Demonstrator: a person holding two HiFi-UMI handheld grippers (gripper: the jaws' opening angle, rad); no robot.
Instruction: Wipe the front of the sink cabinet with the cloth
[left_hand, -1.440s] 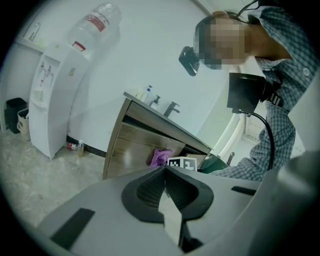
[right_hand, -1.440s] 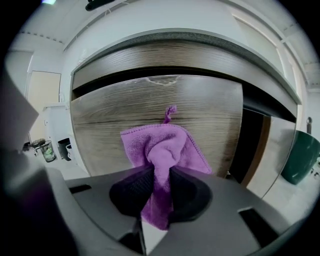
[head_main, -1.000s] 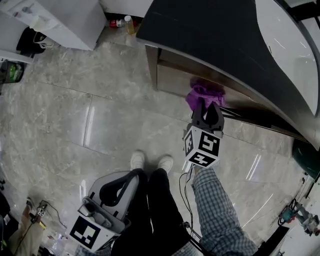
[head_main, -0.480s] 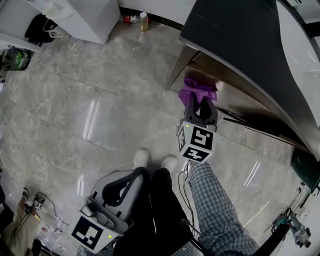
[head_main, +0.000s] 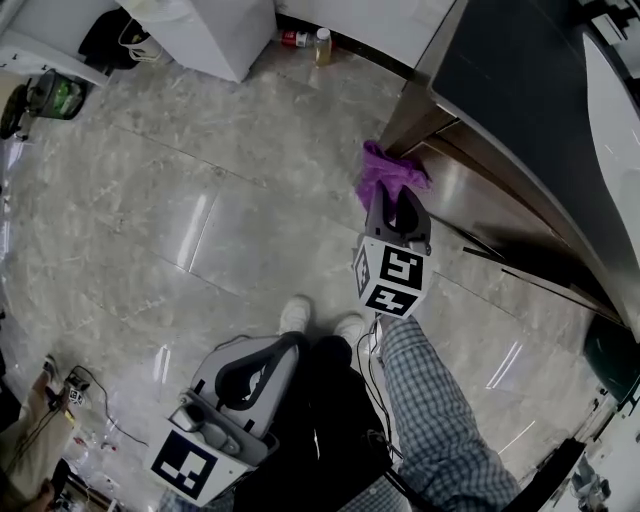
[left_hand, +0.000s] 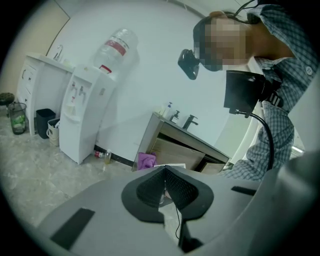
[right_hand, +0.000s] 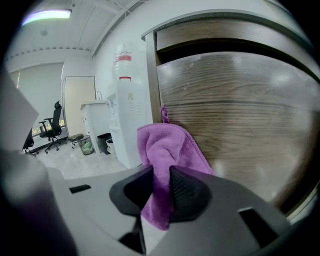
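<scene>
My right gripper is shut on the purple cloth, which presses against the wooden front of the sink cabinet near its left corner. The cabinet's dark countertop overhangs the front. My left gripper hangs low by the person's legs, jaws closed together with nothing between them. From the left gripper view the cloth shows small against the cabinet.
A white water dispenser stands left of the cabinet, with small bottles on the floor between them. Bins and a basket sit farther left. Cables lie on the marble floor.
The right gripper has carried the cloth leftward along the cabinet front toward its left corner. The left gripper stays low by the legs.
</scene>
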